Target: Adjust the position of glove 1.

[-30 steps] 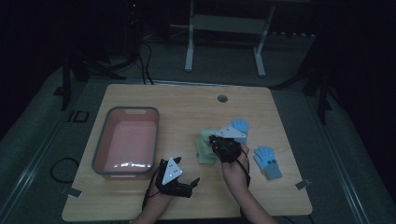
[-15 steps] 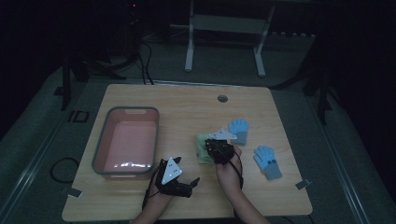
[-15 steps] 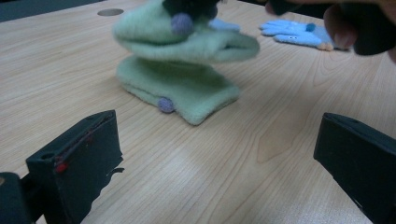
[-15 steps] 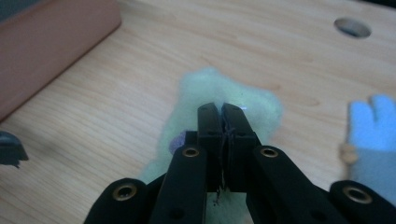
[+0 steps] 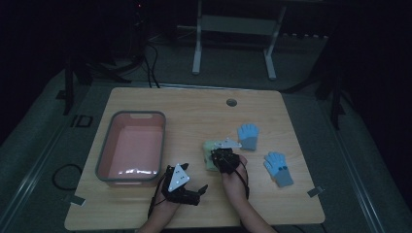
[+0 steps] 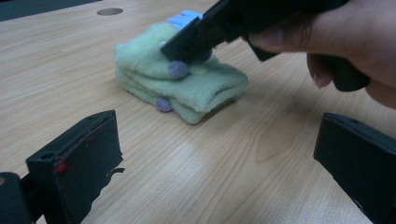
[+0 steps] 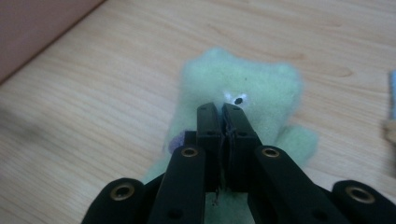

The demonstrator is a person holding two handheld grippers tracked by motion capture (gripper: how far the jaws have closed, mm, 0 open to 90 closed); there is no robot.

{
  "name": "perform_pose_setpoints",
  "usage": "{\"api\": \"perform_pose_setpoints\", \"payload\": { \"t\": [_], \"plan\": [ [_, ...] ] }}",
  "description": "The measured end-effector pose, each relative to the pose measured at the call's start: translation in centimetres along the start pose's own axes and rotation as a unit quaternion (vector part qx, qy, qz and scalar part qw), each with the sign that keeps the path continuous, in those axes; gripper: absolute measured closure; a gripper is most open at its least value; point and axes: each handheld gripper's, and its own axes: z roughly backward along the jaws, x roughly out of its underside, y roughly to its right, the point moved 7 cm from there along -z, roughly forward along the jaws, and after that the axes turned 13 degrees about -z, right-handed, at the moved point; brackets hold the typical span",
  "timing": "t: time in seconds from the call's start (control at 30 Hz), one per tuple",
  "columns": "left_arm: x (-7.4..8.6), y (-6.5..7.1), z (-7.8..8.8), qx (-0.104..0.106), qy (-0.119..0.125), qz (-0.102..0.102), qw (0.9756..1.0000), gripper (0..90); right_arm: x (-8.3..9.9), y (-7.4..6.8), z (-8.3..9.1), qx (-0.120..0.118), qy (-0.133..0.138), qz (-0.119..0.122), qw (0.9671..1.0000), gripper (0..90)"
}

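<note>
A folded stack of pale green fuzzy gloves (image 5: 209, 151) (image 6: 187, 88) (image 7: 243, 84) with purple dots lies mid-table. My right gripper (image 5: 217, 154) (image 7: 225, 112) is shut, its jaws pressed together, and its tips rest on top of the stack; no fabric shows between them. In the left gripper view the right gripper (image 6: 184, 46) comes down on the stack from the right, held by a hand. My left gripper (image 5: 194, 191) (image 6: 215, 158) rests near the table's front edge, open and holding nothing, aimed at the green gloves.
A pink tub (image 5: 108, 145) stands at the left of the table. Two blue gloves (image 5: 248, 136) (image 5: 278, 167) lie to the right of the green stack. A round cable hole (image 5: 231, 102) sits near the far edge. A metal stand stands behind the table.
My right gripper has come down and slightly nearer, from above the green gloves onto their top. The left gripper has stayed where it was.
</note>
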Motion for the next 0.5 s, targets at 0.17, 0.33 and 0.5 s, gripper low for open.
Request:
{"api": "perform_pose_setpoints", "payload": {
  "t": [0.17,0.33,0.5],
  "plan": [
    [-0.1,0.2,0.0,0.003,0.003,-0.008,1.0,0.9,0.3,0.1,-0.2,-0.012,-0.003,-0.009,0.9999,82.3],
    [-0.1,0.1,-0.1,-0.001,0.001,-0.006,1.0,0.9,0.0,0.1,0.7,-0.043,0.0,-0.008,0.999,69.7],
    [-0.2,0.1,0.0,0.009,0.016,0.007,0.9998,0.9,-0.4,0.5,1.7,-0.058,0.007,0.014,0.9982,52.1]
  ]
}}
